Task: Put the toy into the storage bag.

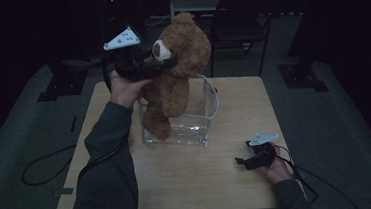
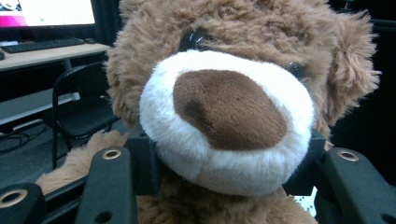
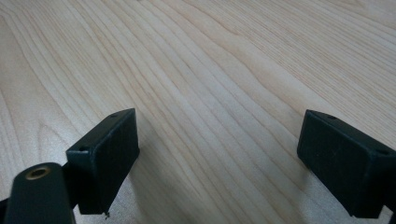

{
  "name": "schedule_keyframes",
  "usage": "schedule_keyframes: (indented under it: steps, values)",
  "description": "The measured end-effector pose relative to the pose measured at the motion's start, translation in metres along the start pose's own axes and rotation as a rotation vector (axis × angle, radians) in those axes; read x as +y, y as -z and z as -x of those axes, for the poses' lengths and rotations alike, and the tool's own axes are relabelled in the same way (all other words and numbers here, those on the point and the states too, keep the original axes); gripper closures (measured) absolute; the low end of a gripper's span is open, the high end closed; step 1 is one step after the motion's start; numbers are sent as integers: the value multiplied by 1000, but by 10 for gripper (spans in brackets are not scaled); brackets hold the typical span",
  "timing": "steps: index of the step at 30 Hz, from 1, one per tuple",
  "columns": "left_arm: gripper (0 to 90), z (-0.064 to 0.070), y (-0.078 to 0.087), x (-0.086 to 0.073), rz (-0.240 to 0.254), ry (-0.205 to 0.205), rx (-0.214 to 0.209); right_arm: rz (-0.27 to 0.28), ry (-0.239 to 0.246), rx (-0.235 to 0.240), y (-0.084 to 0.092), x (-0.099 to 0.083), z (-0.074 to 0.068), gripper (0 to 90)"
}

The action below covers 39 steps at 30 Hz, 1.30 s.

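High view: teddy bear (image 1: 176, 80) above clear box (image 1: 209, 117)

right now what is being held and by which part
The left gripper clamps the brown plush teddy bear by its white muzzle; the right gripper holds nothing.

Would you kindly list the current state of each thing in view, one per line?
Teddy bear: upright, lifted, legs hanging into the box, muzzle clamped.
Clear box: open-topped, standing on the table.
Left gripper: shut on the bear's muzzle.
Right gripper: open, empty, low over the table.
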<state>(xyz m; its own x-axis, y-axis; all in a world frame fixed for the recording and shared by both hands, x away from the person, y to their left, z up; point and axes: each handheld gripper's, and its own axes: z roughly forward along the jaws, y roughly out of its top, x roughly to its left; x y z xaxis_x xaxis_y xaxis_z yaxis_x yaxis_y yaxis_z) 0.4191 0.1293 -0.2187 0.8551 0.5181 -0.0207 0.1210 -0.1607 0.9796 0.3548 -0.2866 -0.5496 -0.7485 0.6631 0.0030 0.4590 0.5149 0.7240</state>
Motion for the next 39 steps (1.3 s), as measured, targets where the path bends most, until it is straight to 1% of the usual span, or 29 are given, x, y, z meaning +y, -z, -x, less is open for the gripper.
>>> schedule_keyframes:
  steps: [4, 9, 12, 15, 18, 19, 24, 29, 33, 36, 39]
  values:
    - [437, -3, -4, 3, 2, 8, 3, 0, 1, 0, 0, 0, 0, 121]
    - [438, -9, -8, 10, 18, 13, 3, 0, 1, 0, 0, 0, 0, 121]
    - [438, -16, -13, 14, 25, 25, 13, -1, -1, 1, 0, 0, 0, 121]
    - [438, -22, -17, 17, 43, 35, 10, 0, 1, 0, 0, 0, 0, 121]
    - [438, -23, -18, 17, 45, 39, 11, 0, 1, 1, 0, 0, 0, 121]
    - [438, -28, -23, 21, 46, 49, 10, 0, 1, 1, 0, 0, 0, 121]
    - [438, -30, -27, 24, 50, 44, 16, -2, 0, 1, 0, 0, 0, 121]
    - [437, -34, -34, 27, 70, 47, 16, -2, -1, 1, 0, 0, 0, 121]
    - [437, -39, -38, 27, 77, 50, 34, -2, -1, 1, 0, 0, 0, 121]
    - [437, -43, -40, 28, 84, 62, 50, -1, 0, 1, 0, 0, 0, 121]
    - [437, -46, -43, 27, 86, 64, 57, -1, 0, 1, 0, 0, 0, 121]
